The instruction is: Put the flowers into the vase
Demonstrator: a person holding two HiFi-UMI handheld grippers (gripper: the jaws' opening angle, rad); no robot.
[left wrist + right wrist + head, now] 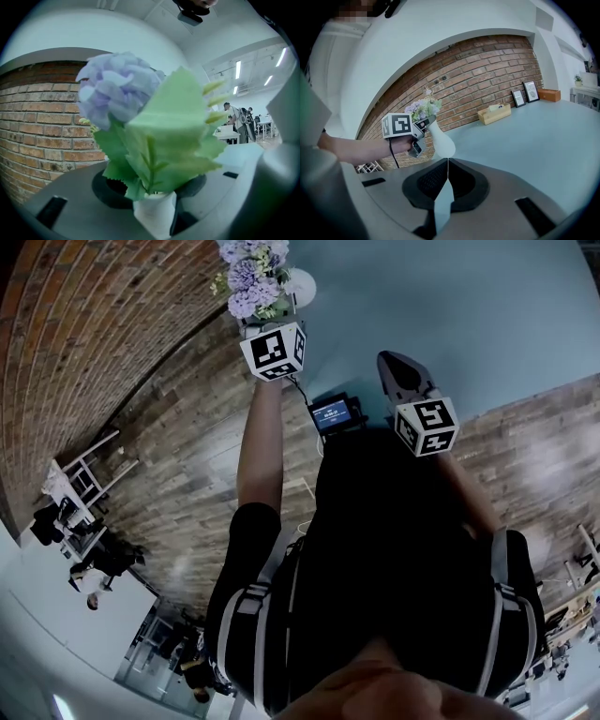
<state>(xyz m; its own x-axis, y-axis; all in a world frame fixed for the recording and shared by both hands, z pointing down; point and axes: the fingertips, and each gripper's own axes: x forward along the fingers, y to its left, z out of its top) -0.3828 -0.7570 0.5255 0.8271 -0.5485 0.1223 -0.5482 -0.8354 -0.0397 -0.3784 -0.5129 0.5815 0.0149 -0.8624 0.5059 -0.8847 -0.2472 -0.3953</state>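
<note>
A bunch of purple flowers (248,277) with green leaves (173,131) stands upright in the white vase (440,140) on the pale blue table (534,140). My left gripper (425,123) is level at the vase's narrow neck (157,213), just under the leaves. Its jaws stand around the neck with a dark gap showing on the right side, so it is open. The purple bloom (117,89) fills that gripper's view from close up. My right gripper (447,171) hangs back to the right of the vase, shut with its pads meeting and nothing between them.
A brick wall (487,70) runs behind the table. Along it stand a wooden tissue box (493,114), two picture frames (525,93) and an orange box (548,95). A small screen device (333,413) hangs at my chest. People sit at desks (75,512) far off.
</note>
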